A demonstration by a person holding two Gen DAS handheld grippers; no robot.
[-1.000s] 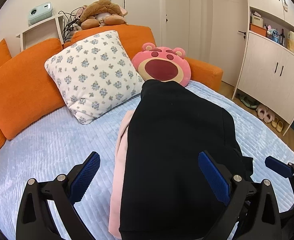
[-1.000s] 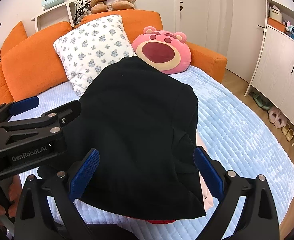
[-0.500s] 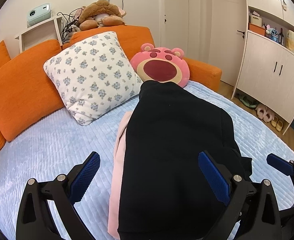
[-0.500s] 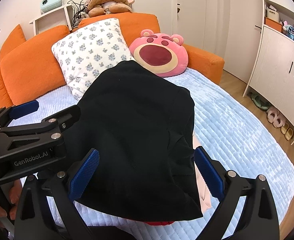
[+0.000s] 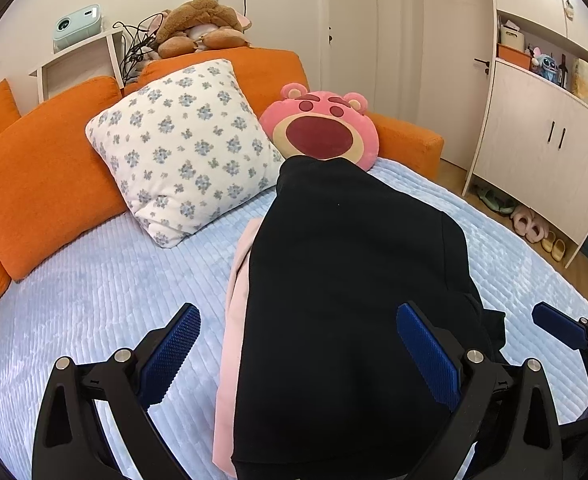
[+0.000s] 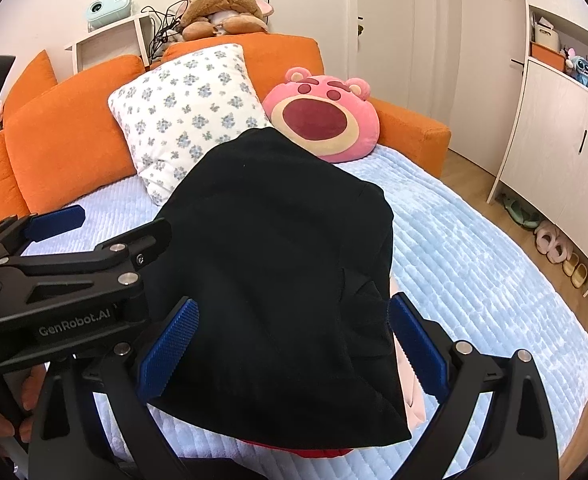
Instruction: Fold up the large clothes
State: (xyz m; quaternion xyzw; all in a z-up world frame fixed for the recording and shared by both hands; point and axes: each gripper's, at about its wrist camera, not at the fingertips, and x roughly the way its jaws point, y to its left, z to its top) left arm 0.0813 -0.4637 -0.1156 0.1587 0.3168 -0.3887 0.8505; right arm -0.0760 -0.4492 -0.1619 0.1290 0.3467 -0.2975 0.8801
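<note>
A black garment (image 5: pixel 346 300) lies folded on top of a pink garment (image 5: pixel 234 320) on the light blue bed cover (image 5: pixel 94 300). It also shows in the right wrist view (image 6: pixel 278 280), with a strip of pink (image 6: pixel 408 392) at its right edge and a red piece (image 6: pixel 294 449) under its near edge. My left gripper (image 5: pixel 300 356) is open and empty, its blue pads either side of the near end of the stack. My right gripper (image 6: pixel 294 356) is open and empty, likewise just short of the stack. The left gripper (image 6: pixel 74 248) shows in the right wrist view.
A floral pillow (image 5: pixel 182 148) and a pink bear cushion (image 5: pixel 322 132) lean on the orange backrest (image 5: pixel 42 172). A brown plush toy (image 5: pixel 202 28) sits above it. White cabinets (image 5: pixel 542 148) and slippers (image 5: pixel 530 228) are to the right on the wooden floor.
Both grippers have drawn slightly back and up from the stack, staying open. The clothes have not moved.
</note>
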